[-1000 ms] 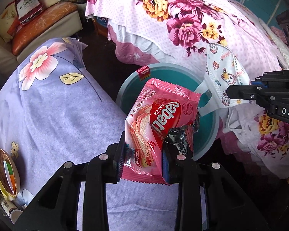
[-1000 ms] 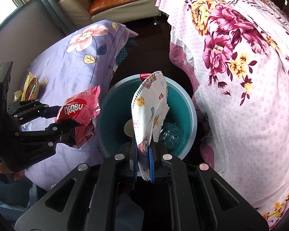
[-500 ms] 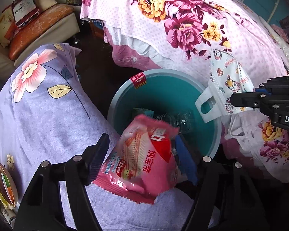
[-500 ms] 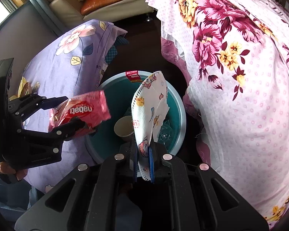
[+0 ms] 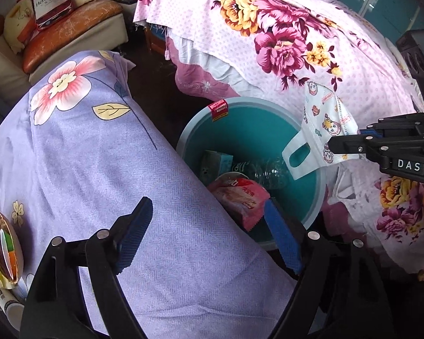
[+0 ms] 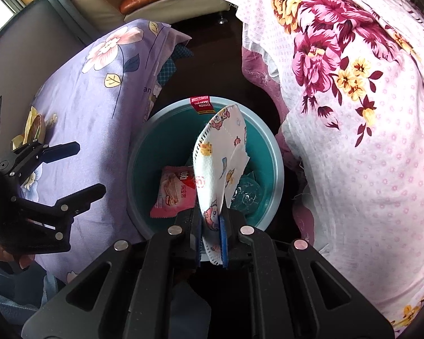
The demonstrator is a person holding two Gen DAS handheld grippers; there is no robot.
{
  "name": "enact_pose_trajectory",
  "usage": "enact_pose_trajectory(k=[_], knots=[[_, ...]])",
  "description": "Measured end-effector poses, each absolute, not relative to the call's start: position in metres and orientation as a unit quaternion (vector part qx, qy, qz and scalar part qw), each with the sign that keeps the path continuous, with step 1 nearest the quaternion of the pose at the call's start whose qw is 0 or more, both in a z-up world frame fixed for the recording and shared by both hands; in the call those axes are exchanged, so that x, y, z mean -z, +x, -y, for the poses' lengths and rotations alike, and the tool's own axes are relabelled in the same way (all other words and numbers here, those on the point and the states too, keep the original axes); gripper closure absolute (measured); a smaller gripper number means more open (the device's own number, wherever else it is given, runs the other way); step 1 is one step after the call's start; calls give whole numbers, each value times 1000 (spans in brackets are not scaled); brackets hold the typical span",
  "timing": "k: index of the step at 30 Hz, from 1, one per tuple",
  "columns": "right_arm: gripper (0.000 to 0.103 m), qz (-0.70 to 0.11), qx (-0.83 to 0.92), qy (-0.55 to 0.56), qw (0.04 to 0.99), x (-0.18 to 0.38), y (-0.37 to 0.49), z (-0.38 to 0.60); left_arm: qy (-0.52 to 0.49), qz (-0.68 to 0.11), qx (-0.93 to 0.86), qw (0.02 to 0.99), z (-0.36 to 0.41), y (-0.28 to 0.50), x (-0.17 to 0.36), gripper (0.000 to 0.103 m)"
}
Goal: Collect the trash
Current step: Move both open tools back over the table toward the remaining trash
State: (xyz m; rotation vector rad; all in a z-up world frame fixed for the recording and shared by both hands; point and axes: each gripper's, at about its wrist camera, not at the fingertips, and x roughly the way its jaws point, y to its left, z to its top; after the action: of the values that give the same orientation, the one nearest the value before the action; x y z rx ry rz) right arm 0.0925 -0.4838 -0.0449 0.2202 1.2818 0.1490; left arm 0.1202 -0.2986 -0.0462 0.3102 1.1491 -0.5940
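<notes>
A teal bin (image 5: 248, 118) (image 6: 161, 152) stands on the floor between two beds. A pink wafer wrapper (image 5: 240, 195) (image 6: 173, 190) lies inside it, on a clear plastic bottle (image 5: 265, 169) and a small teal box (image 5: 214, 161). My left gripper (image 5: 209, 231) (image 6: 84, 169) is open and empty at the bin's left rim, over the purple cover. My right gripper (image 6: 212, 226) (image 5: 342, 141) is shut on a white cartoon-print face mask (image 6: 220, 155) (image 5: 325, 130) and holds it above the bin's right side.
A purple floral bed cover (image 5: 99, 155) lies to the left, a pink floral bedspread (image 5: 282, 42) to the right. A yellow snack packet (image 5: 2, 251) lies on the purple cover. A sofa with cushions (image 5: 70, 28) stands at the back.
My left gripper opened and the pink wrapper dropped from it into the bin. My right gripper kept hold of the mask and shifted slightly over the bin.
</notes>
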Motion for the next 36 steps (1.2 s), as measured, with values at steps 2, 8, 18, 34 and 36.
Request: enact_pose_trajectory(k=[2, 8, 18, 34, 36], knots=[[92, -599, -73, 100, 791, 44, 94, 479, 134, -531, 274, 791, 290, 119, 41, 21], [57, -602, -82, 97, 788, 40, 94, 465, 112, -530, 263, 799, 263, 116, 32, 21], [25, -610, -67, 92, 784, 27, 94, 446, 78, -535, 235, 807, 217, 108, 29, 11], [24, -615, -111, 44, 779, 12, 99, 362, 24, -539, 176, 823, 116, 92, 19, 10], [24, -615, -120, 37, 778, 10, 101, 346, 22, -536, 167, 827, 99, 89, 15, 10]])
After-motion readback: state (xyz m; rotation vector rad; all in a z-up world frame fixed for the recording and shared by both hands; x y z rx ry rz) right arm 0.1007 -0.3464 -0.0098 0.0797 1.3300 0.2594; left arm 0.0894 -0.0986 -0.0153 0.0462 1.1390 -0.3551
